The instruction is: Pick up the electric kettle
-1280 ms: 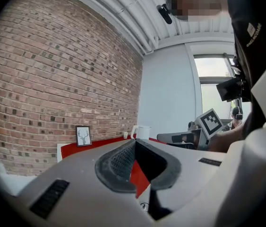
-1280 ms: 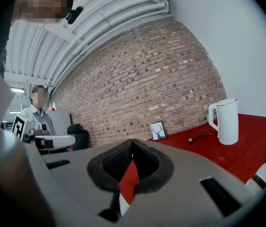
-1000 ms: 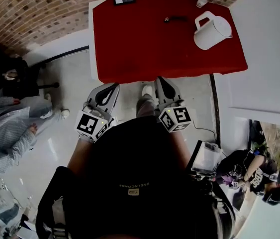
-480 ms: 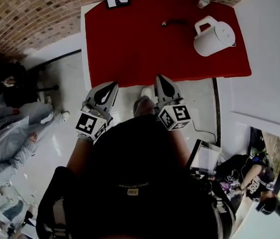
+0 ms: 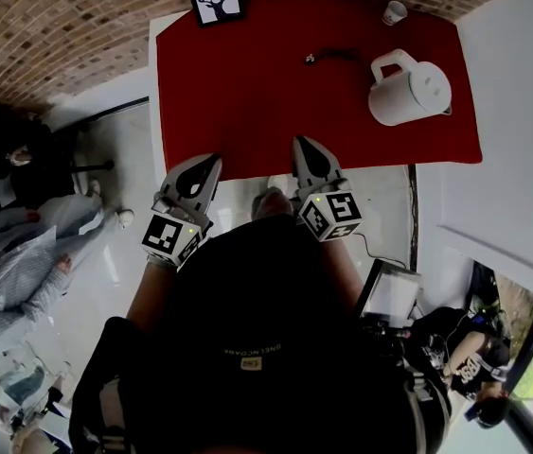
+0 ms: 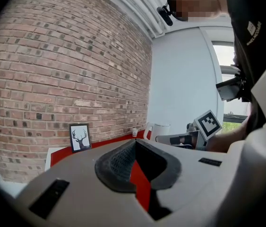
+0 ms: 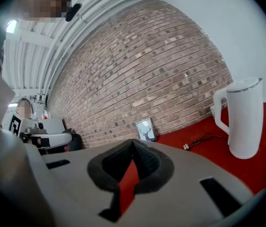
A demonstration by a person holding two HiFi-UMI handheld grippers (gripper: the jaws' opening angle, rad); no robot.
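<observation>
Electric kettle (image 5: 412,93) upright, handle (image 5: 388,61) toward the brick wall (image 5: 58,26) (spout (image 5: 449,111) opposite); left gripper (image 5: 207,165), right gripper (image 5: 304,148): jaws closed, empty.

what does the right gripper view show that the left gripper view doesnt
Only the right gripper view: the whole electric kettle down to its base, the black cable lying on the red table, and the left gripper off to the side. Only the left gripper view: the right gripper in front of the kettle's lower part, and a bright window. Both: the brick wall, the framed deer picture, the red table, the kettle's handle and top, and each view's own jaws shut with nothing between them.
</observation>
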